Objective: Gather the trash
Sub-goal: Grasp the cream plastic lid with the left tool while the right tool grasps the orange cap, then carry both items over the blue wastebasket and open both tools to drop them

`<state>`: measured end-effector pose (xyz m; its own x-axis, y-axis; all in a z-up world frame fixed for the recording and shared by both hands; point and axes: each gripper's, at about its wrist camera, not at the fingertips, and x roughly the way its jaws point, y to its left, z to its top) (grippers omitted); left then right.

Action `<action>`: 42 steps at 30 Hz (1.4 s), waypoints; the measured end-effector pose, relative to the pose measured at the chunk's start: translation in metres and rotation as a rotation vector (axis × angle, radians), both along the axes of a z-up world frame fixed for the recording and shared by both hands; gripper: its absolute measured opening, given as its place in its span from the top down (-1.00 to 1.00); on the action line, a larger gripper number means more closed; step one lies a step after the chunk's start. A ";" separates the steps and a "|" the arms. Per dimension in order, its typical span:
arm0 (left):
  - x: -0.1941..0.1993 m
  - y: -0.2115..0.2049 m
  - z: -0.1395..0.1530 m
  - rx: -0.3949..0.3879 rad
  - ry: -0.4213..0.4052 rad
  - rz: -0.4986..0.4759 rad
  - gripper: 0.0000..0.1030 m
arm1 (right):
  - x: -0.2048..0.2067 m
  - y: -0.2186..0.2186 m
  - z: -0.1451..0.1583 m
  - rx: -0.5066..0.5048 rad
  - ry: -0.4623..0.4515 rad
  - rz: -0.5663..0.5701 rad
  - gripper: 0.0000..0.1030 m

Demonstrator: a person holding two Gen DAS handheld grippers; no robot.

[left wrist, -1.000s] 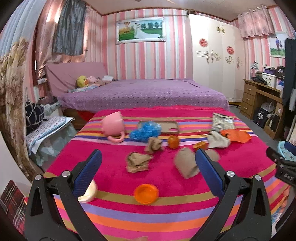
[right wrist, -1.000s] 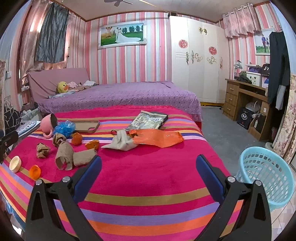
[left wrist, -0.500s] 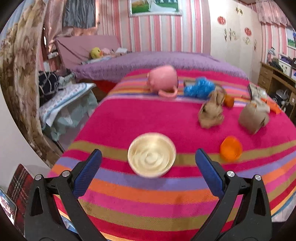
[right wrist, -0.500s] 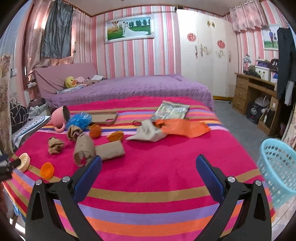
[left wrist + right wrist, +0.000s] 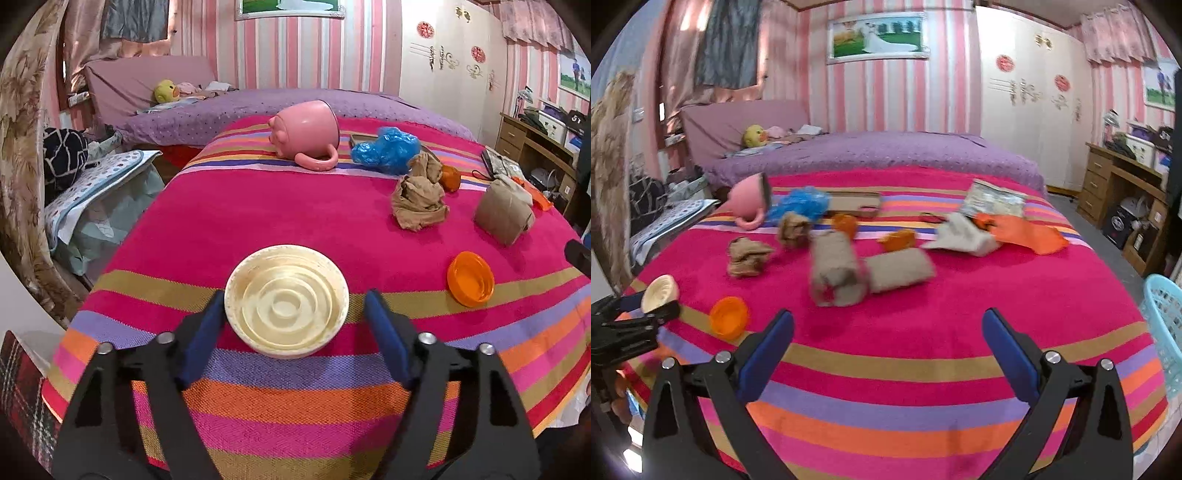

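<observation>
On a bed spread with a striped blanket (image 5: 295, 206), the left gripper (image 5: 293, 325) closes in on a cream lid (image 5: 287, 301) lying open side up near the blanket's near edge. Its jaws have just been narrowing and now bracket the lid, the left pad at or very near the rim at 9 o'clock, the right pad standing just clear at 3 o'clock, so nothing is pinched yet. The right gripper (image 5: 888, 349) hangs spread wide over bare blanket with nothing between its pads. An orange cap (image 5: 470, 278) lies at 3 o'clock of the lid. Further up the bed, around 1 and 2 o'clock, sit crumpled brown paper (image 5: 419, 203), a brown paper bag (image 5: 504, 214) and a blue plastic bag (image 5: 386, 149), with a pink mug (image 5: 306, 133) tipped on its side at 12 o'clock. From the right wrist view, a light blue basket (image 5: 1163, 328) stands on the floor off the bed's edge at 3 o'clock, the likely place for the rubbish. The step in hand looks like the first pick, the lid. The next move calls for the jaws to finish closing across the rim, squarely enough that the shallow, smooth lid does not squirt out, then a lift clear of the soft blanket and a carry across the bed towards the basket.
</observation>
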<state>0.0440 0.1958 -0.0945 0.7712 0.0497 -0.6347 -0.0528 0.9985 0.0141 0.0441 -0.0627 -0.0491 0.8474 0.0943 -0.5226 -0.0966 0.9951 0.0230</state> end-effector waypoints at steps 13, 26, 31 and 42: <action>-0.013 0.040 0.021 -0.015 -0.054 0.024 -0.17 | 0.008 0.093 -0.013 -0.041 0.024 0.124 -0.92; -0.013 0.043 0.019 0.011 -0.046 0.045 -0.18 | 0.015 0.119 -0.034 -0.067 0.084 0.258 0.23; -0.009 0.012 0.023 0.042 -0.049 0.002 -0.18 | 0.011 0.091 -0.021 0.012 0.069 0.305 0.23; -0.004 -0.110 0.054 0.121 -0.123 -0.141 -0.18 | 0.019 -0.038 0.023 0.006 0.002 0.195 0.22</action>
